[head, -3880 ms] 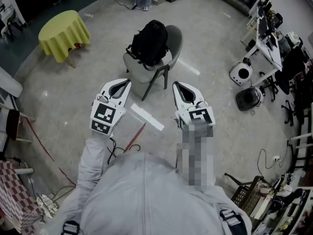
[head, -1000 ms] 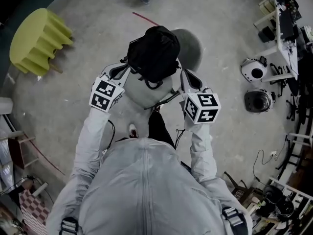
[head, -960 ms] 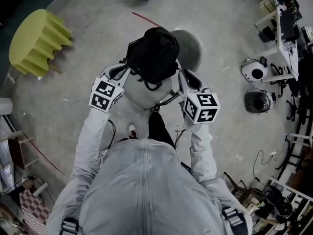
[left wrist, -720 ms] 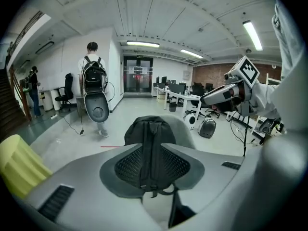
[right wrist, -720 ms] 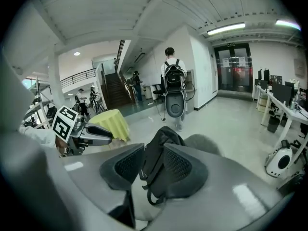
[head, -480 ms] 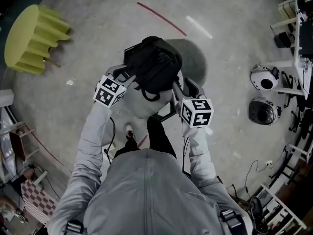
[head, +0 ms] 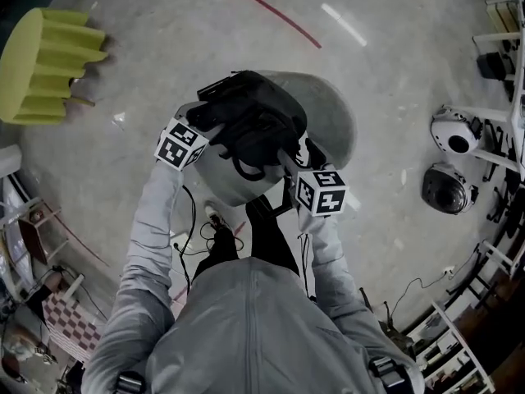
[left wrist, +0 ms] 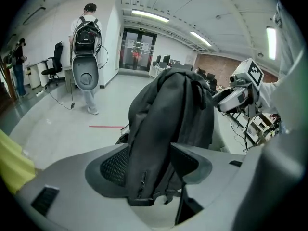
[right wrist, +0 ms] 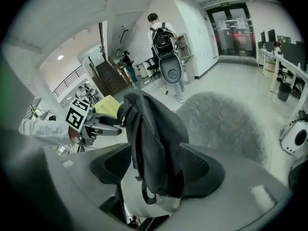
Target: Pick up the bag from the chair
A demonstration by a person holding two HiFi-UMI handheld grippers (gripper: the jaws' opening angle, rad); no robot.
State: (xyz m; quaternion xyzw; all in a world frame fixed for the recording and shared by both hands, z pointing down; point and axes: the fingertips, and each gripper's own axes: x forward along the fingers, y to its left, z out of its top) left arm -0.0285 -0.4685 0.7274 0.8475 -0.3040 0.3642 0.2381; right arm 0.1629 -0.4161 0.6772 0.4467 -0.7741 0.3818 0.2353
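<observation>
Seen from your head camera, a round table under a yellow cloth [head: 39, 64] stands at the far left on the pale floor [head: 394, 72]. Your left gripper [head: 205, 116] reaches in from your left, and its own view shows its jaws pressed against the left side of the black bag [head: 254, 117], with dark fabric filling the gap between them. The bag stands upright over the pale seat of the grey chair [head: 332, 113], straps dangling below it. I cannot tell whether its base touches the seat. Your right gripper [head: 289, 153] clamps the bag's opposite side, its jaws closed on the fabric. Two round machines [head: 457, 131] sit well apart from the chair at the far right.
</observation>
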